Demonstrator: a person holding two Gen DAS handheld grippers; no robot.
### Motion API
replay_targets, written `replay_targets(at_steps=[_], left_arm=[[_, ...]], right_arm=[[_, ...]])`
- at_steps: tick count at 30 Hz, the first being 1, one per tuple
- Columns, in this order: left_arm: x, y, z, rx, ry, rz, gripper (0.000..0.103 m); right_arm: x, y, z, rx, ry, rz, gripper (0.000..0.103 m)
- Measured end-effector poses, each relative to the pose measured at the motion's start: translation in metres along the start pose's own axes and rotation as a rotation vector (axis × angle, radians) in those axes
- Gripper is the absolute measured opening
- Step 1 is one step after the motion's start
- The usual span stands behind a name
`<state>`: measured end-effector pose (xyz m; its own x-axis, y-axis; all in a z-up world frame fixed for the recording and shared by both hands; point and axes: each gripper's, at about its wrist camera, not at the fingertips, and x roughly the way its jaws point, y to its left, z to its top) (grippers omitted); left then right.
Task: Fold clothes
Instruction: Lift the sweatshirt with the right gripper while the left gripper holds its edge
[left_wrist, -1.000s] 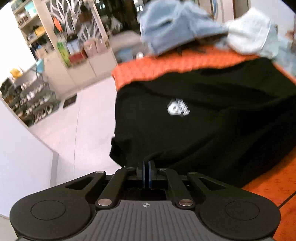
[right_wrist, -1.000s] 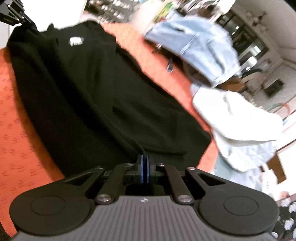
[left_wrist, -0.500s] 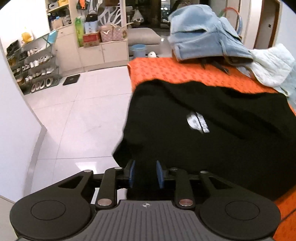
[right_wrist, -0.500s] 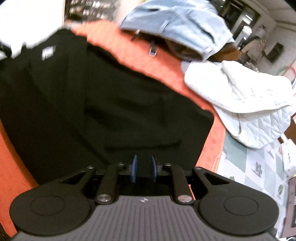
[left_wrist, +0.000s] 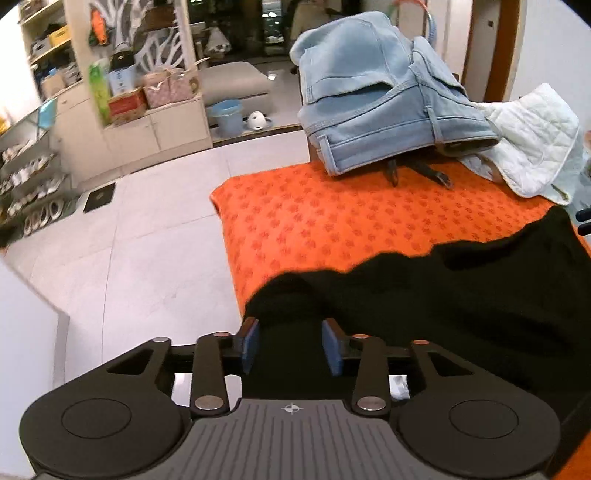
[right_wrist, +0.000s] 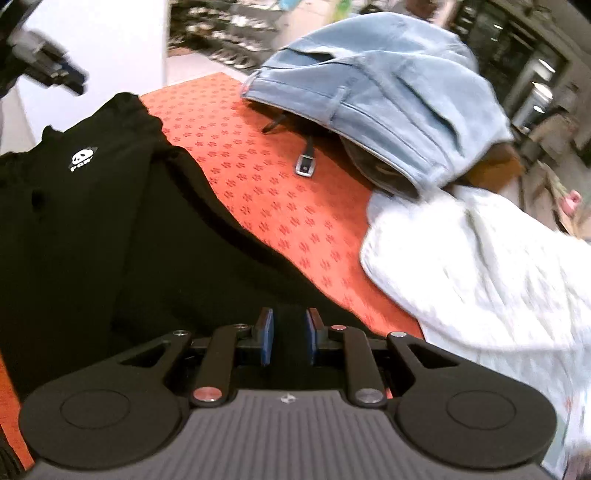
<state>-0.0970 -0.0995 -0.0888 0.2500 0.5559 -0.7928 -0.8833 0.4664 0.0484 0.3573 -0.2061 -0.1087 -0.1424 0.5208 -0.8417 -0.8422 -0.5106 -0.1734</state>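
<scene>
Orange patterned cloth (left_wrist: 332, 221) covered the table, with tiled floor (left_wrist: 147, 240) and shelving off to the left. Left gripper (left_wrist: 291, 345) hung at the table's left edge, blue pads (left_wrist: 250, 343) spread wide apart, gripping nothing; bunched edge of the black garment (left_wrist: 443, 314) lay just ahead of and between them, whether touching could not be told. Spread rightward across the cloth, that black garment (right_wrist: 110, 240), white panda logo (right_wrist: 82, 159) facing up. Right gripper (right_wrist: 289, 341) sat over its right side, pads (right_wrist: 266, 341) parted by a narrow gap, dark fabric below them. Farther back and right, light blue jeans (right_wrist: 388, 92) heaped over a belt (right_wrist: 306, 162), beside a white quilted garment (right_wrist: 480, 266).
</scene>
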Motion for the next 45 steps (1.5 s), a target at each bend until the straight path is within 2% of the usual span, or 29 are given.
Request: replay_targets(at_steps=[4, 6, 14, 17, 20, 21, 22, 23, 24, 28, 36, 40, 45], left_arm=[[0.027, 0.006, 0.017, 0.043, 0.031, -0.034, 0.047], [0.041, 0.008, 0.023, 0.071, 0.045, -0.044, 0.050], [0.088, 0.009, 0.036, 0.203, 0.112, -0.091, 0.048], [0.096, 0.010, 0.035, 0.223, 0.128, -0.130, 0.041], [0.096, 0.012, 0.031, 0.241, 0.111, -0.166, 0.027], [0.096, 0.011, 0.030, 0.242, 0.107, -0.170, 0.017], [0.095, 0.011, 0.029, 0.251, 0.101, -0.172, 0.011], [0.093, 0.010, 0.027, 0.258, 0.094, -0.172, 0.009], [0.091, 0.009, 0.026, 0.262, 0.086, -0.168, 0.008], [0.072, 0.010, 0.023, 0.251, 0.033, -0.157, 0.007], [0.011, 0.007, 0.007, 0.257, -0.076, -0.153, 0.007], [-0.026, -0.002, -0.017, 0.279, -0.140, -0.149, 0.007], [-0.064, -0.024, -0.060, 0.357, -0.154, -0.127, 0.006]], right_arm=[[0.026, -0.011, 0.019, -0.056, 0.017, 0.059, 0.025], [0.038, -0.015, 0.028, -0.084, 0.025, 0.088, 0.031], [0.081, -0.022, 0.049, -0.155, 0.074, 0.155, 0.032], [0.094, -0.027, 0.050, -0.153, 0.103, 0.182, 0.032], [0.097, -0.031, 0.047, -0.131, 0.096, 0.217, 0.032], [0.097, -0.032, 0.046, -0.124, 0.095, 0.224, 0.028], [0.097, -0.032, 0.046, -0.119, 0.094, 0.231, 0.024], [0.096, -0.031, 0.045, -0.121, 0.095, 0.238, 0.010], [0.096, -0.030, 0.044, -0.122, 0.095, 0.246, 0.007], [0.084, -0.024, 0.044, -0.131, 0.068, 0.214, 0.005], [0.022, 0.005, 0.033, -0.141, -0.042, 0.106, 0.005], [-0.013, 0.029, 0.022, -0.147, -0.100, 0.043, 0.005], [-0.048, 0.075, -0.006, -0.159, -0.138, -0.033, 0.005]])
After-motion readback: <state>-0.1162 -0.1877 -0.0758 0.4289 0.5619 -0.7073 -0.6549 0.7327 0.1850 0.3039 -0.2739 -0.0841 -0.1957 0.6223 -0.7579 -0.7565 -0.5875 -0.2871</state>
